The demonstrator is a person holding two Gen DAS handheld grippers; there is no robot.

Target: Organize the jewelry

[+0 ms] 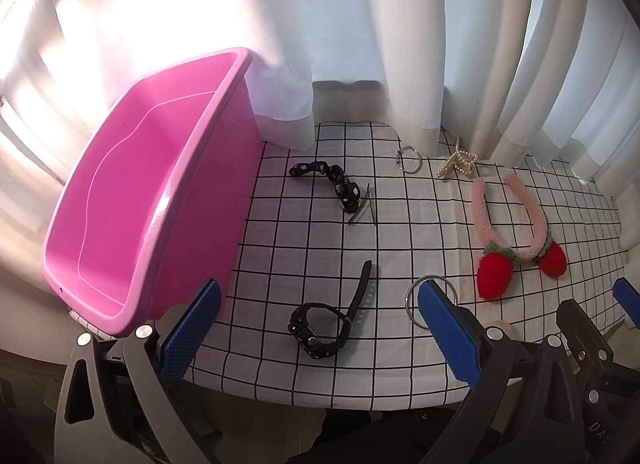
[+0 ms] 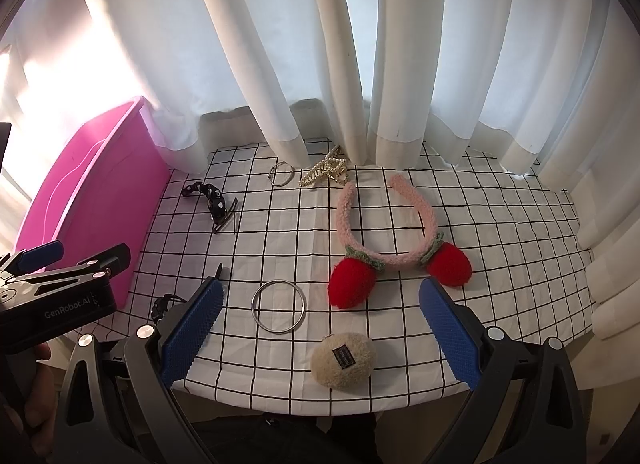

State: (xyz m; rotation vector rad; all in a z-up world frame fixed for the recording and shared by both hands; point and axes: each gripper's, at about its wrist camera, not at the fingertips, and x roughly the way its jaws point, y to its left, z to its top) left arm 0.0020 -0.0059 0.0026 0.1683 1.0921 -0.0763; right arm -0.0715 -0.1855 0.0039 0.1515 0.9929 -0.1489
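A pink tub (image 1: 132,200) stands at the left on the checked cloth (image 1: 304,260); it also shows in the right wrist view (image 2: 80,200). My left gripper (image 1: 320,328) is open and empty, low over a black watch (image 1: 328,324). My right gripper (image 2: 320,328) is open and empty, near a silver ring (image 2: 279,306) and a beige fluffy clip (image 2: 343,360). A pink headband with red strawberries (image 2: 384,240) lies in the middle. A black bracelet (image 2: 208,198), a small bangle (image 2: 281,173) and a pearl claw clip (image 2: 326,172) lie further back.
White curtains (image 2: 340,64) hang along the back and right edges of the table. Thin dark hairpins (image 1: 364,208) lie by the black bracelet. The cloth's front edge (image 2: 320,408) is just below both grippers. The left gripper body (image 2: 60,296) shows at the left of the right wrist view.
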